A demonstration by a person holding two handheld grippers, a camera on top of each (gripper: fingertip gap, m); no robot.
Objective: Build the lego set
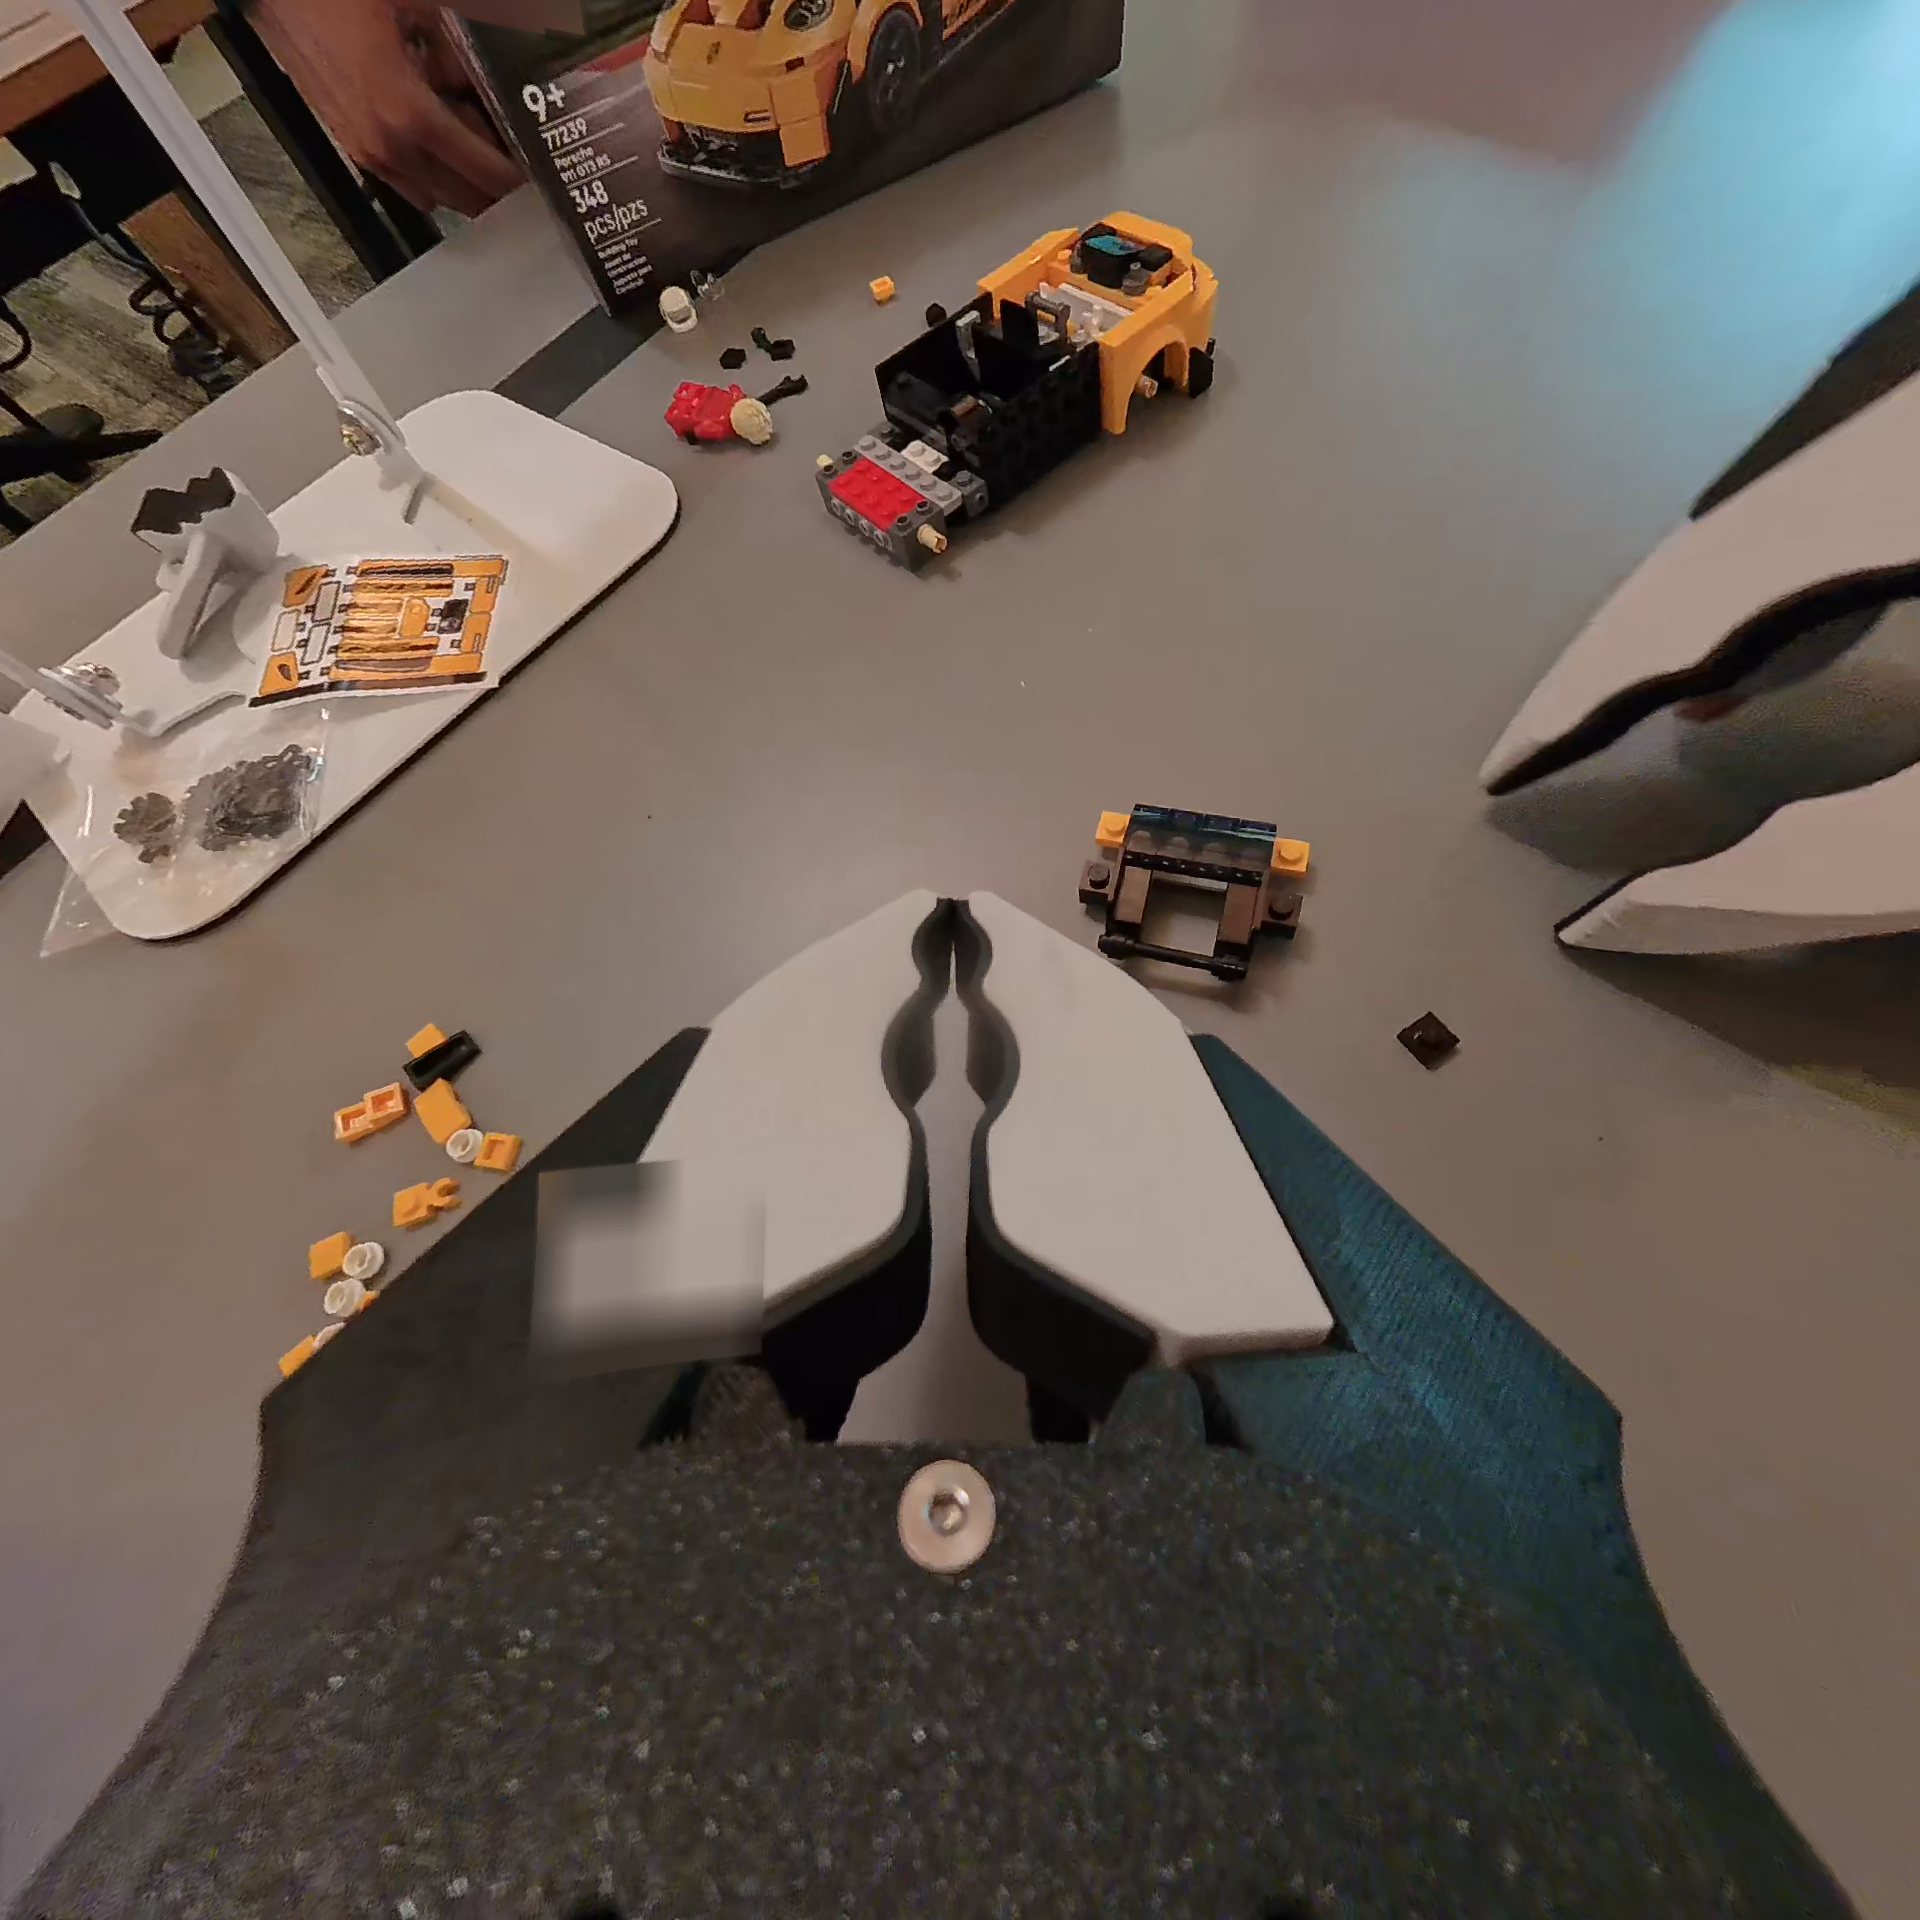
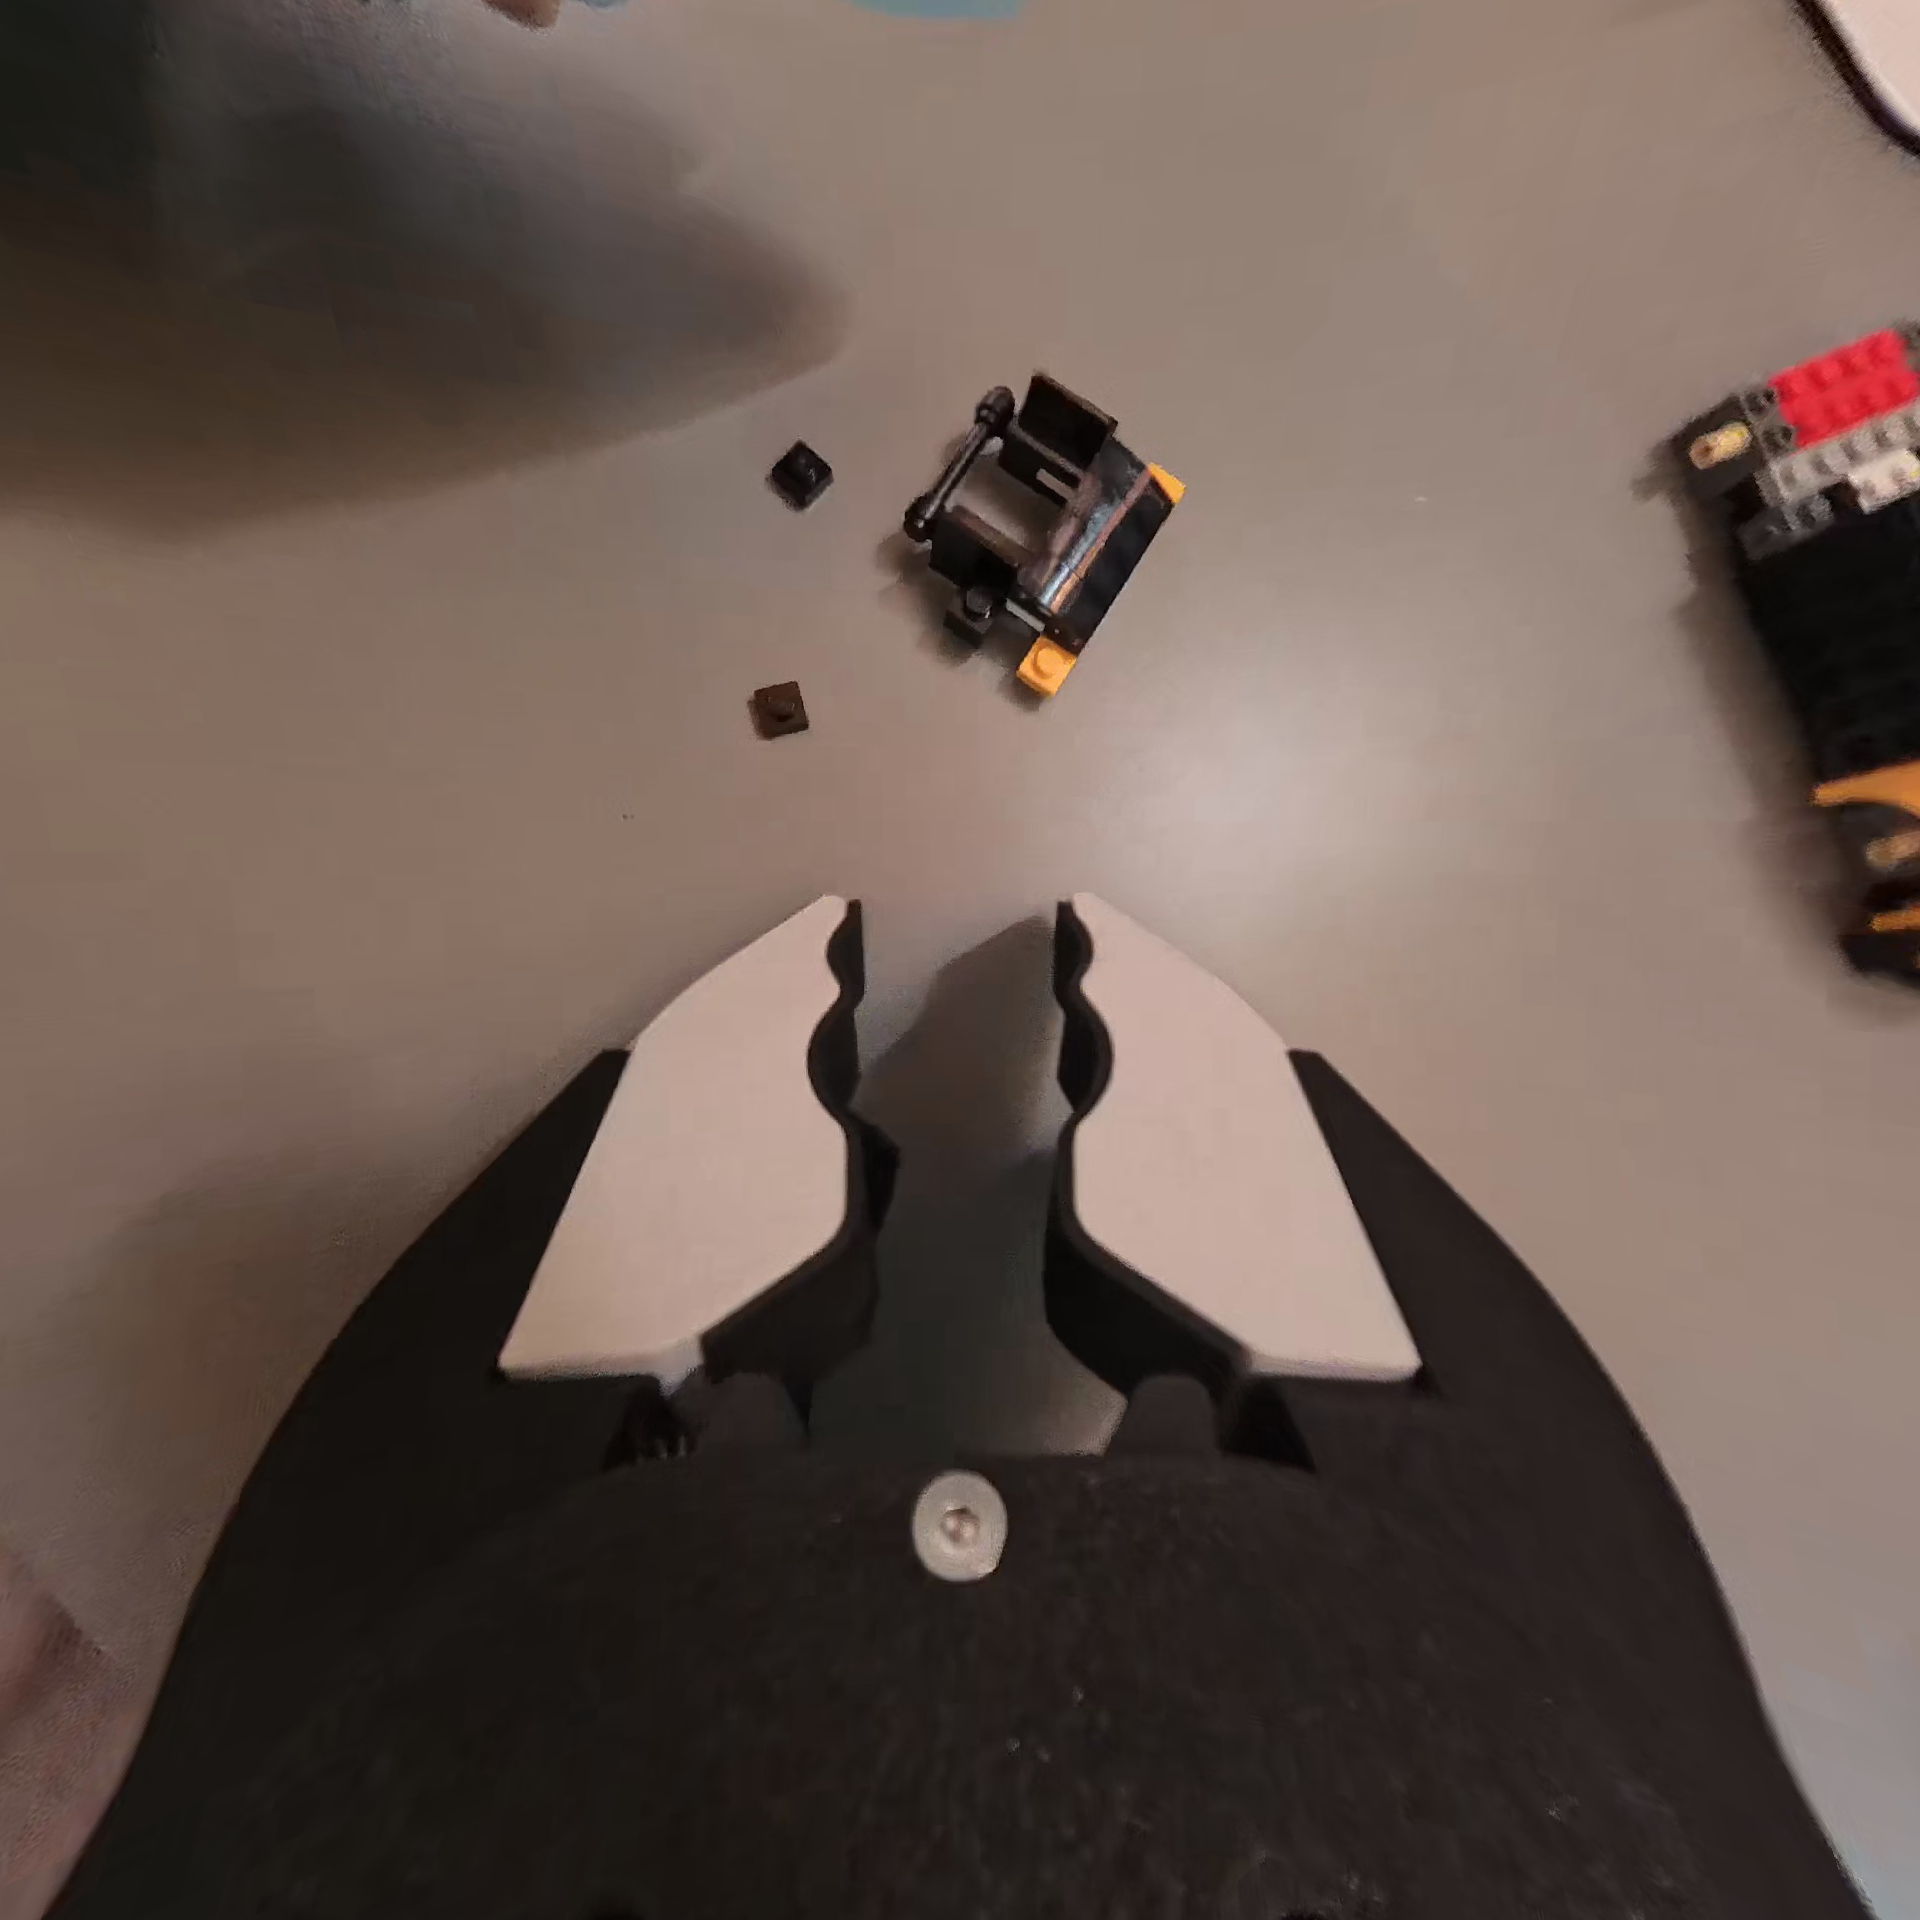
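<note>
A half-built car [image 1: 1029,395], black with orange rear and red plates in front, stands far on the grey table; its front end shows at the right edge of the right wrist view [image 2: 1839,540]. A small black and orange sub-assembly [image 1: 1195,894] lies just right of my left gripper [image 1: 951,909], which is shut with nothing between its tips. My right gripper [image 2: 956,914] is open and empty, above the table short of the sub-assembly [image 2: 1049,530]. It also shows in the left wrist view [image 1: 1522,857]. Two small black pieces [image 2: 801,474] [image 2: 778,710] lie left of the sub-assembly.
Several loose orange and white pieces [image 1: 416,1143] lie at the left. A white stand base [image 1: 582,468] holds a sticker sheet [image 1: 384,623] and a parts bag [image 1: 208,810]. The set's box [image 1: 790,125] and a red minifigure [image 1: 717,410] are farther back. Some 12 centimetres of space lies between my two pairs of fingers. The half-built car [image 1: 1029,395] is about 15 centimetres from my right fingertips.
</note>
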